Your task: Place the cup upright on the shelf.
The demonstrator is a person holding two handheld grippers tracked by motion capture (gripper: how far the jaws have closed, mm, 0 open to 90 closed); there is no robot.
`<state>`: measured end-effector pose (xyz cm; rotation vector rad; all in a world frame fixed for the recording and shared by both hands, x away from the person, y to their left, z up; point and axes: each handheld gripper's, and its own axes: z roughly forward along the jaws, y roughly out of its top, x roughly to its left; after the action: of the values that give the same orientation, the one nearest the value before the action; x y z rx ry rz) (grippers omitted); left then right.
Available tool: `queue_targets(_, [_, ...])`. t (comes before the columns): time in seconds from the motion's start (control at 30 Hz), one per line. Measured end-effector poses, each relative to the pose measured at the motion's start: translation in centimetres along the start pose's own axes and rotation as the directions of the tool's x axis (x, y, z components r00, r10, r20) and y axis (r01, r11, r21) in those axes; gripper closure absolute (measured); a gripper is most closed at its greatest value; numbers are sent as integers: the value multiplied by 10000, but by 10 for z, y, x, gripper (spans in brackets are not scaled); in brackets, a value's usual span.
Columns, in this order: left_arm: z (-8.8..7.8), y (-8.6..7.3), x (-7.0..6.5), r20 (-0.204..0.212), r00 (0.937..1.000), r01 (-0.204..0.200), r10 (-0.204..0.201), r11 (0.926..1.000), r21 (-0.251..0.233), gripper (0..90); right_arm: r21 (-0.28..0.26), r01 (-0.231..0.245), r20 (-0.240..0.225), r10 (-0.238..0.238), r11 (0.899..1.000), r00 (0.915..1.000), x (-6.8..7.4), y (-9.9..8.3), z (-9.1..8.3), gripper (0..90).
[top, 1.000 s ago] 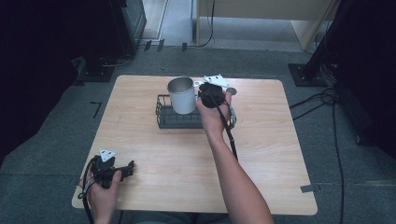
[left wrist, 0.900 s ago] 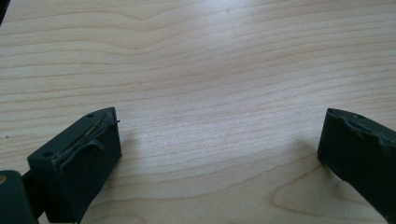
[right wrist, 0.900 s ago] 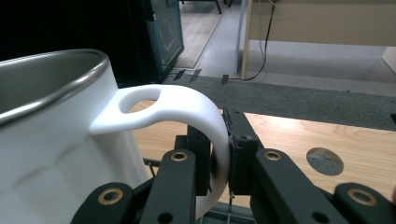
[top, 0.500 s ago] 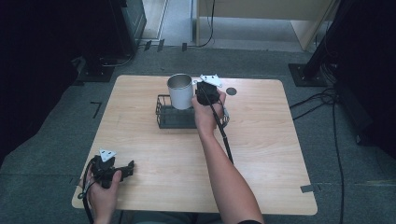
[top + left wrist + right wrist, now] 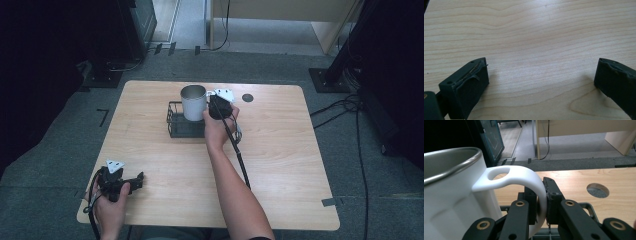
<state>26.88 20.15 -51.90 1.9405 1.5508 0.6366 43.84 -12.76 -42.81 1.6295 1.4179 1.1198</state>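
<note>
A white mug (image 5: 193,102) with a steel inside stands upright over the black wire basket (image 5: 172,122) at the table's far middle. My right gripper (image 5: 210,107) is shut on the mug's handle from the right. In the right gripper view, both pads clamp the white handle (image 5: 524,177) beside the mug's body (image 5: 456,195), with my right gripper (image 5: 541,195) just above the basket rim (image 5: 586,206). I cannot tell whether the mug rests on the basket. My left gripper (image 5: 139,179) lies near the front left corner. Its jaws stand wide apart over bare wood, and my left gripper (image 5: 541,75) has nothing between its fingers (image 5: 471,85).
A round hole (image 5: 247,97) pierces the tabletop just right of the basket, also seen as the hole (image 5: 597,190) ahead of my right gripper. The wooden table (image 5: 280,165) spreads between the two hands. Cables and dark stands ring the floor beyond.
My right hand has sunk a little and shifted left with the mug, bringing it lower onto the basket. The left hand has kept still.
</note>
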Motion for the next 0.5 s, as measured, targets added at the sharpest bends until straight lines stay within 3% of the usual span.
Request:
queue_targets(0.2, [0,0,0,-3,10000,-2,2,10000,2,0,-114,-97,112,98,9999,9999,-1,-4,0,831])
queue_targets(0.5, [0,0,0,1,10000,4,-4,10000,2,0,-270,512,174,-508,9983,9986,2,-17,-2,830])
